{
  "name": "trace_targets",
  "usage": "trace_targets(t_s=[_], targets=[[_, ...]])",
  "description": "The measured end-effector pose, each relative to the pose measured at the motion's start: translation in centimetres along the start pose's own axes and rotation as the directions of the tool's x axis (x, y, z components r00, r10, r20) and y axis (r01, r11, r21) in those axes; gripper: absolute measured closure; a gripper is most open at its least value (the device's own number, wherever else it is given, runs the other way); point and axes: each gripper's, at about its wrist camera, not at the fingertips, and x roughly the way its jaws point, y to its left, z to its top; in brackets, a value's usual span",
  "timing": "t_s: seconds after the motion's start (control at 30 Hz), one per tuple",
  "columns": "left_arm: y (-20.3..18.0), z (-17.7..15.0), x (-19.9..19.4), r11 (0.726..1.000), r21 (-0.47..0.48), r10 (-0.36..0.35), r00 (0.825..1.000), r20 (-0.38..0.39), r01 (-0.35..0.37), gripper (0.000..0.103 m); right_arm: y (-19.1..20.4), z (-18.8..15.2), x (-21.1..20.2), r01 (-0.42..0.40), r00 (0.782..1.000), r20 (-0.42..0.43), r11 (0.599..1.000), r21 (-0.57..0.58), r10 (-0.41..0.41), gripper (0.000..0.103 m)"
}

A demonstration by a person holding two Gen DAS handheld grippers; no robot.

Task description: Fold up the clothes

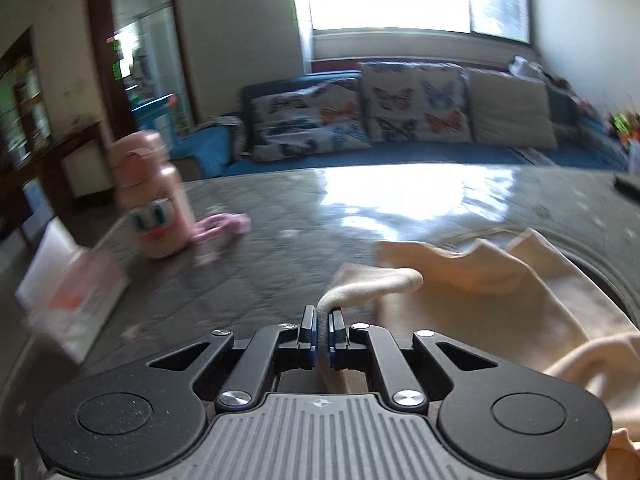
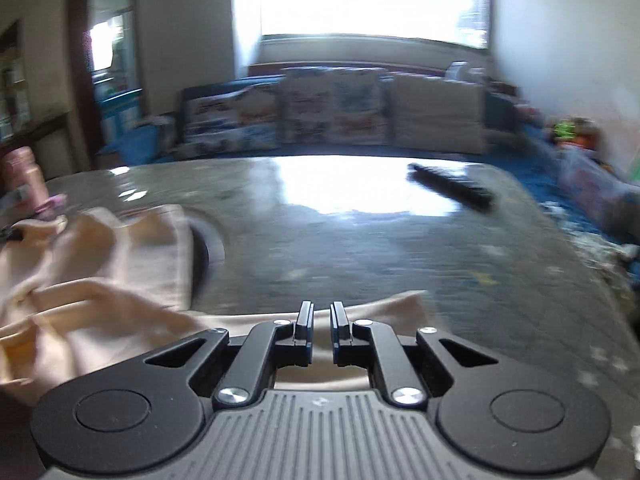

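left wrist view: the left gripper (image 1: 323, 316) is clenched on a rolled fold of the cream garment (image 1: 500, 280), which rises between its pads and spreads to the right over the grey quilted table (image 1: 260, 264). a pink bottle (image 1: 154, 196) stands at the table's left edge, a pink hair tie (image 1: 222, 226) just beside it. right wrist view: the right gripper (image 2: 321, 314) has its jaws a narrow gap apart with nothing visibly pinched; the garment (image 2: 92, 280) lies under and to the left of it. a dark remote (image 2: 452, 188) lies farther back.
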Motion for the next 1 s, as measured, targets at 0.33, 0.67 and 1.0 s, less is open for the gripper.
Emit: trace_targets(t_s=[0.33, 0.67, 1.0], targets=[[5.8, -3.4, -3.5, 0.988, -0.138, 0.071, 0.997, -0.007, -0.071, 0.097, 10.0, 0.1, 0.4, -0.346, 0.938, -0.099, 0.918, -0.195, 0.333, 0.07], [7.9, -5.2, -4.6, 0.977, -0.184, 0.101, 0.995, -0.024, -0.104, 0.097, 16.5, -2.2, 2.1, -0.431, 0.901, -0.216, 0.832, -0.35, 0.375, 0.075], [8.2, -6.3, -3.5, 0.982, -0.149, 0.107, 0.99, -0.089, -0.119, 0.093, 16.0, -5.0, -1.1, -0.465, 0.882, -0.292, 0.79, -0.399, 0.371, 0.101]])
